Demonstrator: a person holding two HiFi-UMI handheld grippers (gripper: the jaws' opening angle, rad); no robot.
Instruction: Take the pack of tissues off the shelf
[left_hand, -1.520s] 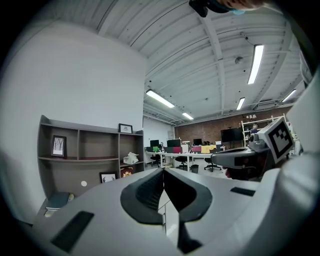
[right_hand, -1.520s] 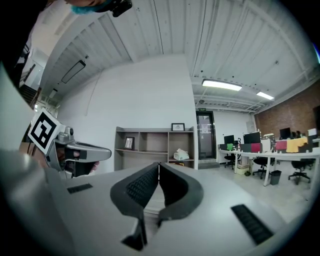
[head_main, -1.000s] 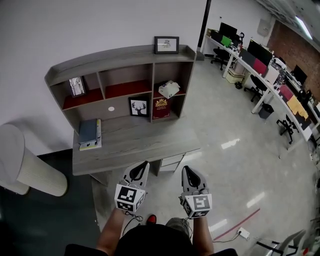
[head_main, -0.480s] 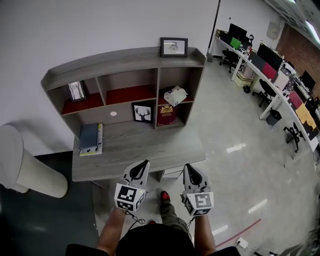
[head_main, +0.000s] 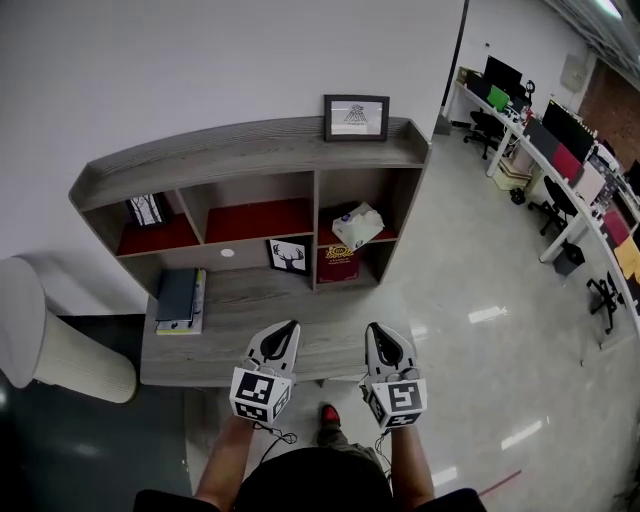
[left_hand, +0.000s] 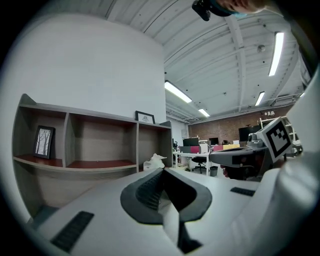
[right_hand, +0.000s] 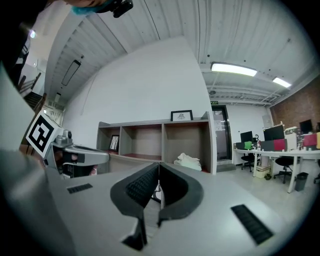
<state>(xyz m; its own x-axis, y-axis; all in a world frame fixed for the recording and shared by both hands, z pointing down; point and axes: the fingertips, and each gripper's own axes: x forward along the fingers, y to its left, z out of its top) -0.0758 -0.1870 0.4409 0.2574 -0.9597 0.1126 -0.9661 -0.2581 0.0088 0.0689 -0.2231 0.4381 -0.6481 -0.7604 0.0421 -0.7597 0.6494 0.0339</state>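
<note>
Hovering side by side over the near edge of the grey wooden desk (head_main: 240, 305), the left gripper (head_main: 288, 327) and the right gripper (head_main: 371, 329) both point toward the shelf (head_main: 200, 150) that stands along the desk's far side. Each gripper view shows its jaws pressed together with nothing between them, and neither gripper touches anything. The pack of tissues (head_main: 357, 226) lies in the shelf's upper right compartment on a red-lined board, white tissue sticking up from its top, well apart from both grippers. Below it stands a dark red item with a gold emblem (head_main: 340, 265), and just left of that a small deer picture (head_main: 288, 256). A framed picture (head_main: 355, 117) stands on top of the shelf above the tissues. Another small frame (head_main: 147, 209) leans in the upper left compartment, and a stack of books (head_main: 180, 297) lies on the desk at the left. Office desks with monitors (head_main: 560, 150) line the room at the right.
</note>
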